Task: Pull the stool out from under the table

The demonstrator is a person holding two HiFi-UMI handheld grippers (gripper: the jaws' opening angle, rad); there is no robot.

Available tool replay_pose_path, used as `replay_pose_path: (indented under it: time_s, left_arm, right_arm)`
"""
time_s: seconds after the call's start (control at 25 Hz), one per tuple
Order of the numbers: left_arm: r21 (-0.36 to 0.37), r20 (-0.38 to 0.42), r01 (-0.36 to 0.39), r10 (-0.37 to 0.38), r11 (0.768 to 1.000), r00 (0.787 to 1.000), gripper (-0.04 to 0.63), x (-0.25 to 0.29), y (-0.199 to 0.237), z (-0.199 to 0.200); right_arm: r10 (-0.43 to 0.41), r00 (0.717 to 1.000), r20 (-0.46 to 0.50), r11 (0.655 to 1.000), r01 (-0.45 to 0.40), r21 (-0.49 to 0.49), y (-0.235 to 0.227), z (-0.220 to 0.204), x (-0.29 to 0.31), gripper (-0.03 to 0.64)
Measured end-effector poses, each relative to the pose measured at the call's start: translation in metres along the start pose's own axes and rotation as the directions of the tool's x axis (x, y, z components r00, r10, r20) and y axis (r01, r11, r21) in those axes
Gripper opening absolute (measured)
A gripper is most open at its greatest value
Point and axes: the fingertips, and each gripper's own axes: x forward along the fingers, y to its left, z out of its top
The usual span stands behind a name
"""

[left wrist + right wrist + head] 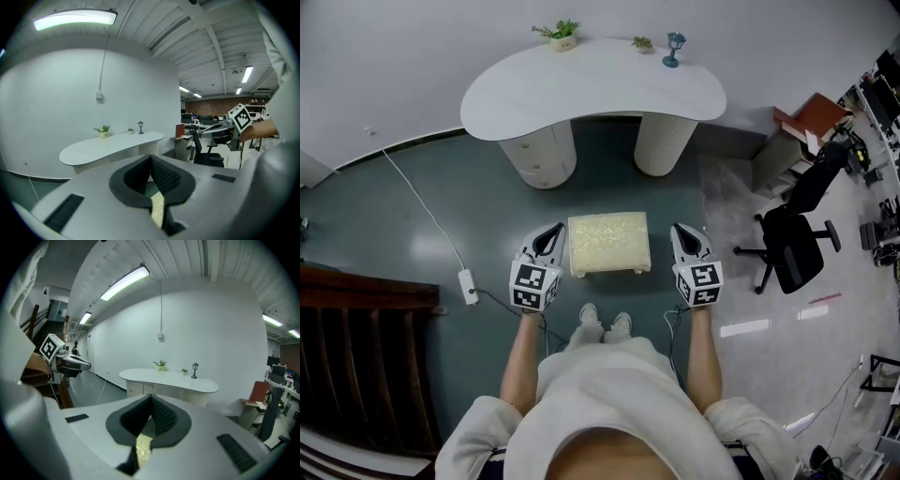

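Observation:
A cream cushioned stool (pixel 609 242) stands on the dark floor in front of the white curved table (pixel 591 84), clear of its two pedestals. My left gripper (pixel 551 234) hangs just off the stool's left edge, and my right gripper (pixel 684 232) is off its right edge. Both are shut with nothing between the jaws. In the left gripper view the shut jaws (pixel 151 157) point toward the table (pixel 112 145), with a sliver of stool (pixel 157 208) below. The right gripper view shows the same: shut jaws (pixel 151 397), table (pixel 168 379), stool sliver (pixel 143 446).
A black office chair (pixel 792 239) and a small cabinet (pixel 783 155) stand to the right. A white power strip (pixel 469 286) with its cable lies on the floor at left. A dark wooden stair rail (pixel 356 347) fills the lower left. Small plants and a lamp figure (pixel 674 47) sit on the table.

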Motion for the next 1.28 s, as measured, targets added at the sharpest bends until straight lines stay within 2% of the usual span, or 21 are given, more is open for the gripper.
replay_pose_path:
  time_s: [0.2,0.56,1.28]
  left_arm:
    - [0.008,0.017,0.0,-0.001,1.0,1.0,0.011,-0.01,0.0,0.018]
    - [0.02,0.024,-0.008,0.008,1.0,1.0,0.011,-0.026,-0.007,0.026]
    - [0.005,0.027,-0.001,0.0,1.0,1.0,0.011,-0.028,-0.015,0.025]
  right_arm:
    - [-0.028,1.0,0.008,1.0,0.028,-0.01,-0.004,0.017,-0.022,-0.003]
    - [-0.064,0.998,0.012,0.998,0.064,-0.01,-0.01,0.016,-0.057,-0.003]
    - [-0.07,0.998,0.009,0.997,0.07,-0.016,-0.009,0.016,-0.068,-0.003]
